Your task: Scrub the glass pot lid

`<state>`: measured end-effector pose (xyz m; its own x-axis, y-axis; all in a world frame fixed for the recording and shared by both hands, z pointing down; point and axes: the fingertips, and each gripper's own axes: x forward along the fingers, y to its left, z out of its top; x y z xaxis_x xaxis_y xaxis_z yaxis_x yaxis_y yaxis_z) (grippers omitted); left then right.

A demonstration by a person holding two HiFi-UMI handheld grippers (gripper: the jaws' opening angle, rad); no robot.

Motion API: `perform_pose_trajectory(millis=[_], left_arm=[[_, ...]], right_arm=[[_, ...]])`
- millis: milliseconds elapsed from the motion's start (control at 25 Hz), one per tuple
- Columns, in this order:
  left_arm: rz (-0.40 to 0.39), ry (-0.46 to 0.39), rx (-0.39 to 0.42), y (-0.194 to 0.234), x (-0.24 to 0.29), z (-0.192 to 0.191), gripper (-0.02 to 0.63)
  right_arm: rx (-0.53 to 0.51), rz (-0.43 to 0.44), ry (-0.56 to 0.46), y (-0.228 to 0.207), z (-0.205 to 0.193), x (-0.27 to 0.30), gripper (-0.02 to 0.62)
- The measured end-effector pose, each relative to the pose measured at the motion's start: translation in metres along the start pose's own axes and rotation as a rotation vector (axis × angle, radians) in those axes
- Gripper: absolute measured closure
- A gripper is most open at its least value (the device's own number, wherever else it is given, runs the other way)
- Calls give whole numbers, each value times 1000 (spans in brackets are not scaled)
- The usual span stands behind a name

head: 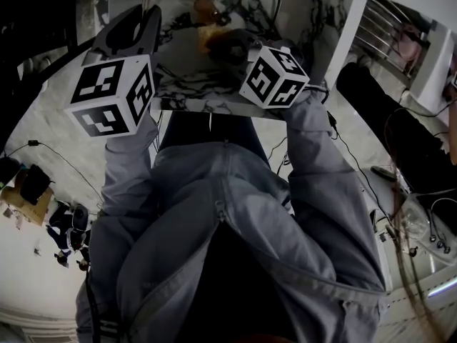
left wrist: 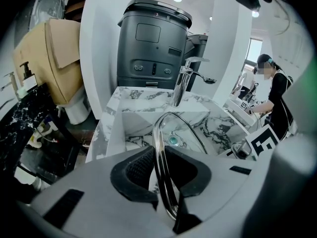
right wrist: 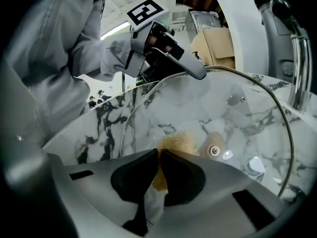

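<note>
Clamping lid (left wrist: pixel 157 138) rim, left tool (left wrist: pixel 159 177), right tool (right wrist: pixel 159 171) pinching sponge (right wrist: pixel 178 144), plain in own views

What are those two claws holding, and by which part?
The left gripper clamps the glass pot lid by its metal rim; the right gripper pinches a brown scrub pad by its near end.

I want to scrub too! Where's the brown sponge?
In the right gripper view, the brown sponge is pinched in the right gripper, low and centre, up against the glass lid over the marble sink.
</note>
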<state>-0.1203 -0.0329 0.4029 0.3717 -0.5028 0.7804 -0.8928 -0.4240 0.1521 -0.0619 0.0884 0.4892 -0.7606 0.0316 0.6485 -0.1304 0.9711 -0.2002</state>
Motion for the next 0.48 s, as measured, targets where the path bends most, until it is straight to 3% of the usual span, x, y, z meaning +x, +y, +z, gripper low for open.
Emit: perform_pose_trajectory(millis=[480], left_arm=[[0,7,10,2,0,-4,529]], right_arm=[[91,332,18,56,-7,12,552]])
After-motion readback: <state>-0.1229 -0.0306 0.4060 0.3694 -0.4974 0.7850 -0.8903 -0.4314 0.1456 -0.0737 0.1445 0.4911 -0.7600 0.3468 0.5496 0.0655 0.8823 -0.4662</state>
